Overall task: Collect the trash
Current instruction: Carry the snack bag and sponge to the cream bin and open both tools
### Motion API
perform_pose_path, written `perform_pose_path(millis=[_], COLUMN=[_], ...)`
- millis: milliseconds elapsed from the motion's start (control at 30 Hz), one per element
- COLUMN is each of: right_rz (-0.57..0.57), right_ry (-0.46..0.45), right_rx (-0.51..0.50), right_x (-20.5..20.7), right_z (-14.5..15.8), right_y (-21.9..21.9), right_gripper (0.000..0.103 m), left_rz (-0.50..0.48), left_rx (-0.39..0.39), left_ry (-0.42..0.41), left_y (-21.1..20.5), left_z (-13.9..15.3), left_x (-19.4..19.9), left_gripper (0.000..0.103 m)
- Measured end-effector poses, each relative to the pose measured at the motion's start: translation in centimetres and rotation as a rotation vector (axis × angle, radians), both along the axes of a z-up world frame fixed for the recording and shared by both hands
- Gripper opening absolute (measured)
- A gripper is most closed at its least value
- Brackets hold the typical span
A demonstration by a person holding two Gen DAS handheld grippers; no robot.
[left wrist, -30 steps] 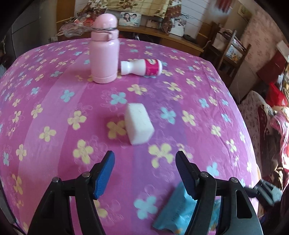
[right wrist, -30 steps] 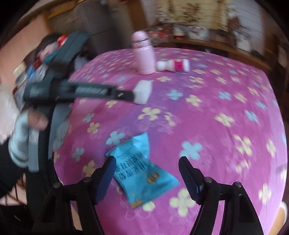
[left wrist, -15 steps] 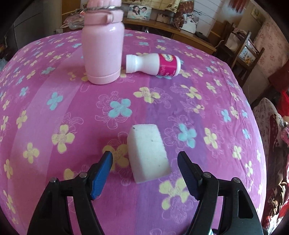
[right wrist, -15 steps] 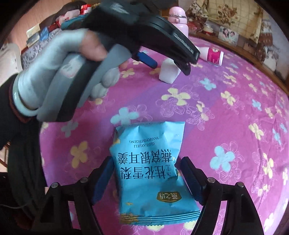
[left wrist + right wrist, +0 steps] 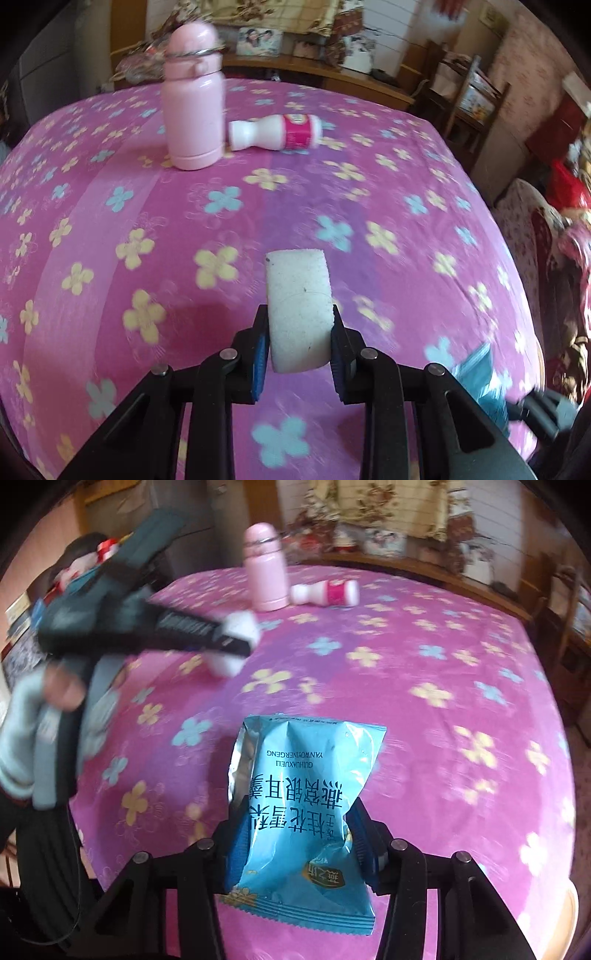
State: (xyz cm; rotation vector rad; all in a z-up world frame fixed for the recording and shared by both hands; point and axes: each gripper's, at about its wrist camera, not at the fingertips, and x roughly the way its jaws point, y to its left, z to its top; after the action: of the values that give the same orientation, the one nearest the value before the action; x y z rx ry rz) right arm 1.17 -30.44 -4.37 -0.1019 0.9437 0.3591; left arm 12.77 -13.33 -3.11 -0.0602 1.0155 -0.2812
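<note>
My left gripper (image 5: 298,350) is shut on a white foam block (image 5: 298,306) and holds it above the pink flowered tablecloth (image 5: 147,229). It also shows in the right wrist view (image 5: 236,635), with the block (image 5: 236,644) in its fingers. My right gripper (image 5: 295,834) is shut on a blue snack packet (image 5: 299,797), which crumples between the pads. The packet's edge shows in the left wrist view (image 5: 480,376). A small white bottle with a pink label (image 5: 277,133) lies on its side at the far end of the table.
A tall pink flask (image 5: 194,99) stands upright next to the lying bottle, also in the right wrist view (image 5: 266,572). A wooden sideboard (image 5: 332,74) runs behind the table. A chair and cluttered shelves (image 5: 476,96) stand at the right.
Both grippers have closed: the left one on the white foam block, the right one on the blue packet. The left gripper has lifted the block off the cloth.
</note>
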Motion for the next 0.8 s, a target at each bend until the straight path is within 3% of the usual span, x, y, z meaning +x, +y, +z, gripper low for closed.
perform_pose_path(millis=[300,800], right_rz=[-0.202,-0.39], right_ry=[-0.045,-0.102], right_rx=[0.017,0.021], right_x=[-1.6,-6.1], right_z=[2.2,4.8], right_y=[-5.3,-12.3], right_gripper=[0.053,0.053], left_rz=[-0.109,-0.263], left_rx=[0.021,0.03], left_ry=[-0.076,-0.124], left_y=[-4.8,-12.5], left_z=[1.7,2.8], left_x=[-5.3,-10.7], left_gripper=[0.03,0.03])
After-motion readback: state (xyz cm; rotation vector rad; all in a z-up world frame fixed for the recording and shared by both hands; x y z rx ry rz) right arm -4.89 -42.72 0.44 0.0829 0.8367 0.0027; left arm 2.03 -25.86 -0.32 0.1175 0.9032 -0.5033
